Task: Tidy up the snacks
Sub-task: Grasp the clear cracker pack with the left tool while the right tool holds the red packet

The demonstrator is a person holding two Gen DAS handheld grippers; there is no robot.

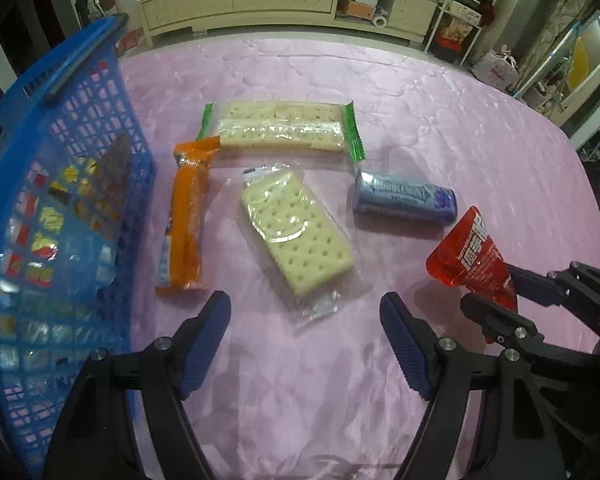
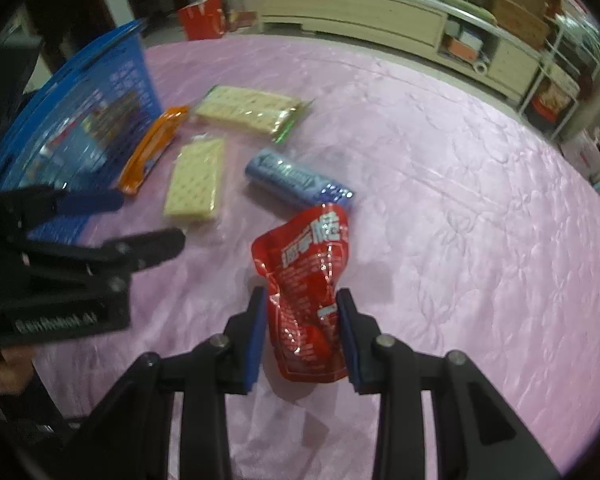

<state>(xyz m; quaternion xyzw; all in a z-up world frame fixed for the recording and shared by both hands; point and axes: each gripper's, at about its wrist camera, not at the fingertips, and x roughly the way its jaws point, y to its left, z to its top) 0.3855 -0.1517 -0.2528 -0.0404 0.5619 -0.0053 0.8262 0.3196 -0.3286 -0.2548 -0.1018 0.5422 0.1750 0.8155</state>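
Across the pink cloth (image 1: 420, 128) we see the blue basket (image 1: 60, 184) at far left, our left gripper (image 1: 305, 344) spread and empty beside it, and our right gripper (image 2: 302, 332) farthest from it, pinching the red pouch (image 2: 308, 288), which must travel leftward over the remaining snacks.

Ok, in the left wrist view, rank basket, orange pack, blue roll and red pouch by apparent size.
1. basket, largest by far, though nearest the lens.
2. orange pack.
3-4. blue roll and red pouch look alike; the pouch is partly hidden by the right gripper.
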